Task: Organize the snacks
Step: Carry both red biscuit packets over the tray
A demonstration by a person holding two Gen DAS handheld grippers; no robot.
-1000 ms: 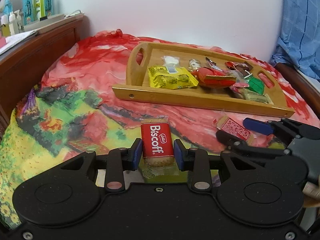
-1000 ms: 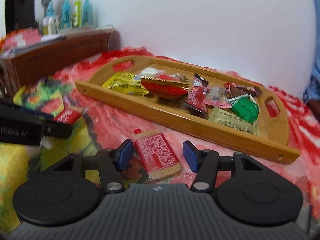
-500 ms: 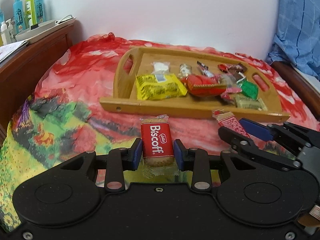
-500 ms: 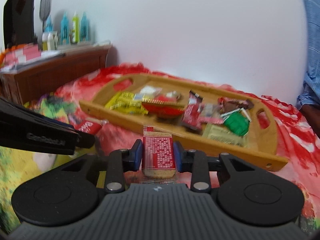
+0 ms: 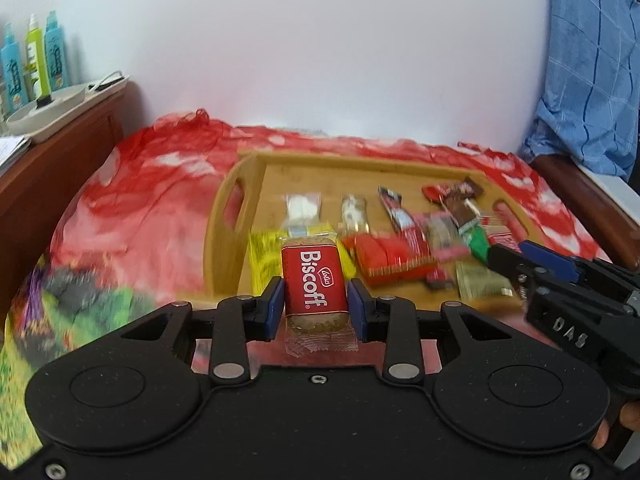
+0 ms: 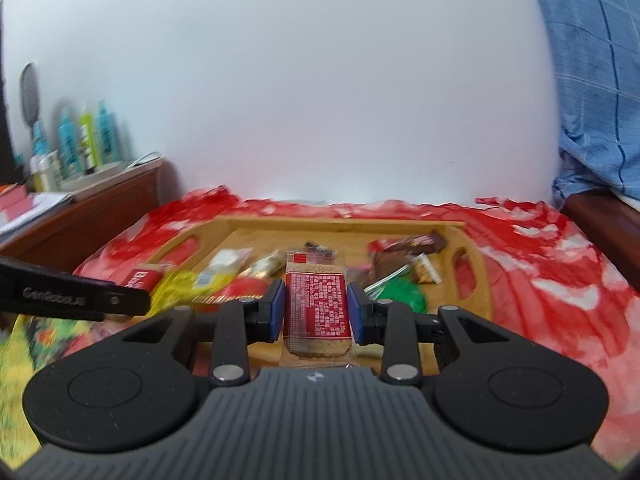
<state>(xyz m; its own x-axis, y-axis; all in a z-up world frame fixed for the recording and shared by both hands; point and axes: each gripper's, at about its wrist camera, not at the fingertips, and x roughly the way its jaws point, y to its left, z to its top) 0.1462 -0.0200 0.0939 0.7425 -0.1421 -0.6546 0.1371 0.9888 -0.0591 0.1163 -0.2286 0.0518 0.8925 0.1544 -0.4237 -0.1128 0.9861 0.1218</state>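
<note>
Above the near edge of the wooden tray (image 5: 224, 216), the left gripper (image 5: 315, 304) had its blue pads clamped on the long sides of a red Biscoff packet (image 5: 313, 280), label up. Beside it the right gripper (image 6: 316, 310) was likewise closed on a second biscuit packet (image 6: 317, 306), printed back showing, held over the tray's middle. Both views were smeared by motion, so their height above the tray could not be judged. Loose snacks already crowded the tray floor: a yellow packet (image 5: 262, 260), a red wrapper (image 5: 384, 256), a green one (image 6: 400, 296). The main risk, as I judged it, was release onto that heap: a packet dropped on a sloping wrapper could slide off over the low rim onto the red bedcover (image 5: 152, 208). The two grippers were also close enough to knock together.
</note>
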